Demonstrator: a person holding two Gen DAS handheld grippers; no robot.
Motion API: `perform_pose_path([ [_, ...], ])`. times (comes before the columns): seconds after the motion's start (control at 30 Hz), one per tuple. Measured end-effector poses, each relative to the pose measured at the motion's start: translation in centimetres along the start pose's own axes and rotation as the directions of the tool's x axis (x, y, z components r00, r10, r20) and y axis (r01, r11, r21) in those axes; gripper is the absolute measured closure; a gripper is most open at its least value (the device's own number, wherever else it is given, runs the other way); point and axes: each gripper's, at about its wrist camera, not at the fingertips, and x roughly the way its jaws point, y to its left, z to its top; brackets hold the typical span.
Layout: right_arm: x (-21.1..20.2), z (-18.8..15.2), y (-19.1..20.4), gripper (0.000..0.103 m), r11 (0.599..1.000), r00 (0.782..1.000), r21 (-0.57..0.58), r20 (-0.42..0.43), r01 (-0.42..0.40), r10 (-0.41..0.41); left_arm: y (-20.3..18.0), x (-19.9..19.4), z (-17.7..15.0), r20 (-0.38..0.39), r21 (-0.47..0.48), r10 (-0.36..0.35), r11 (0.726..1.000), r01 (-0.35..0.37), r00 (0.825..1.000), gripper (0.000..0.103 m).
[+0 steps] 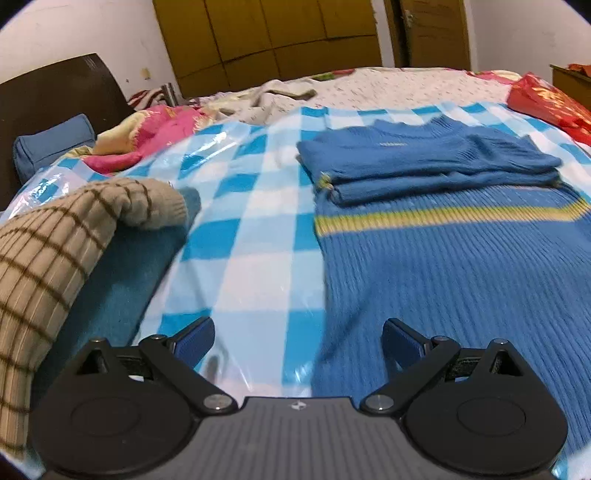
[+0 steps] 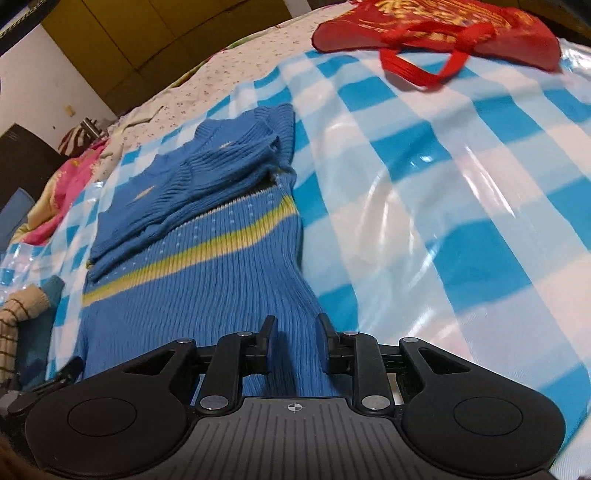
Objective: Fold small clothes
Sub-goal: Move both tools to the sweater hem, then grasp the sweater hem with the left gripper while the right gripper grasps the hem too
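Observation:
A blue ribbed knit sweater [image 1: 454, 266] with a yellow stripe lies flat on the blue-and-white checked plastic sheet [image 1: 255, 206], its sleeves folded across the chest. It also shows in the right wrist view [image 2: 199, 280]. My left gripper [image 1: 297, 338] is open and empty, low over the sweater's left hem edge. My right gripper [image 2: 293, 328] is partly open with the sweater's lower right hem between its fingers; the jaws are not closed on the fabric.
A beige checked garment [image 1: 55, 240] over a teal one [image 1: 125, 280] lies at the left. A red bag [image 2: 436, 33] sits at the far right of the checked sheet [image 2: 443, 177]. Pink bedding [image 1: 155, 136], a blue pillow [image 1: 51, 144] and wooden wardrobes [image 1: 273, 37] lie beyond.

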Motion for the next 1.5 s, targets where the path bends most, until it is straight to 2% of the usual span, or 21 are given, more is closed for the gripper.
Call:
perform_pose_path([
  [0.17, -1.3, -1.1, -0.2, 0.079, 0.999, 0.999, -0.035, -0.022, -0.032, 0.031, -0.7, -2.0, -0.9, -0.032, 0.027, -0.108, 0.994, 0.109, 0.994, 0.0],
  [0.27, -2.0, -1.5, -0.6, 0.079, 0.998, 0.998, -0.034, -0.04, -0.051, 0.05, -1.0, -2.2, -1.5, -0.076, 0.053, -0.108, 0.992, 0.112, 0.991, 0.0],
  [0.47, -3.3, -2.7, -1.2, 0.079, 0.995, 0.992, -0.038, -0.089, -0.092, 0.089, 0.4, -2.3, -2.1, -0.153, -0.038, -0.176, 0.984, 0.173, 0.972, 0.0],
  [0.57, -3.5, -3.2, -1.3, 0.079, 0.992, 0.988, -0.041, -0.113, -0.116, 0.11, 0.8, -2.0, -2.0, -0.173, -0.083, -0.209, 0.977, 0.197, 0.962, 0.007],
  [0.67, -3.4, -3.2, -1.4, 0.079, 0.991, 0.984, -0.03, -0.123, -0.131, 0.127, 0.9, -2.0, -2.0, -0.189, -0.092, -0.217, 0.975, 0.202, 0.958, 0.012],
  [0.8, -3.5, -3.1, -2.1, 0.079, 0.987, 0.977, 0.01, -0.139, -0.159, 0.159, 0.9, -2.5, -2.0, -0.196, -0.093, -0.239, 0.97, 0.224, 0.951, 0.028],
  [1.0, -3.1, -3.2, -1.8, 0.079, 0.986, 0.971, 0.004, -0.171, -0.168, 0.166, 1.0, -2.5, -1.9, -0.207, -0.091, -0.26, 0.965, 0.246, 0.943, 0.038],
  [1.17, -4.0, -3.1, -2.1, 0.079, 0.988, 0.972, -0.006, -0.182, -0.152, 0.148, 1.8, -2.4, -1.9, -0.205, -0.139, -0.287, 0.955, 0.262, 0.936, 0.041],
  [1.3, -4.4, -3.3, -2.3, 0.079, 0.991, 0.972, -0.003, -0.194, -0.137, 0.133, 1.6, -2.3, -1.9, -0.206, -0.13, -0.286, 0.956, 0.263, 0.936, 0.04],
  [1.5, -3.0, -3.2, -2.9, 0.079, 0.982, 0.956, 0.066, -0.226, -0.175, 0.185, 1.7, -2.2, -1.9, -0.213, -0.129, -0.291, 0.955, 0.269, 0.933, 0.039],
])
